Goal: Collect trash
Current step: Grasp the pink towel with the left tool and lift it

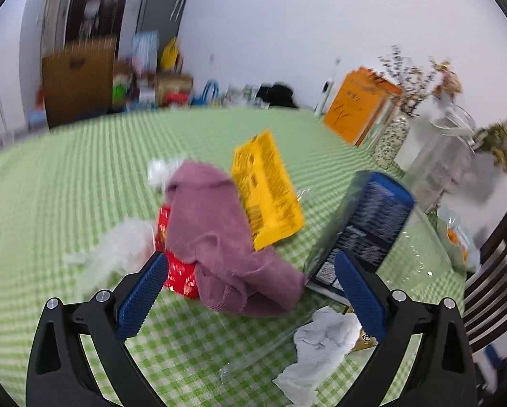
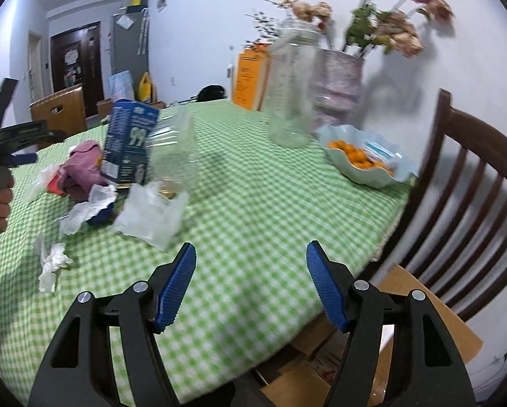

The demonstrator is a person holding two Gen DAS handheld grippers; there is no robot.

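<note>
Bare green-checked tablecloth (image 2: 253, 203) lies open ahead of the right gripper (image 2: 250, 285); a tall clear glass jar (image 2: 292, 95) and pale-blue fruit bowl (image 2: 365, 166) block the far side.

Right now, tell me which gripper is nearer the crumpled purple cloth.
Left. The left gripper hangs open directly over the crumpled purple cloth, which lies between its fingers. The right gripper is open near the table's edge, with the cloth well off to its left.
</note>
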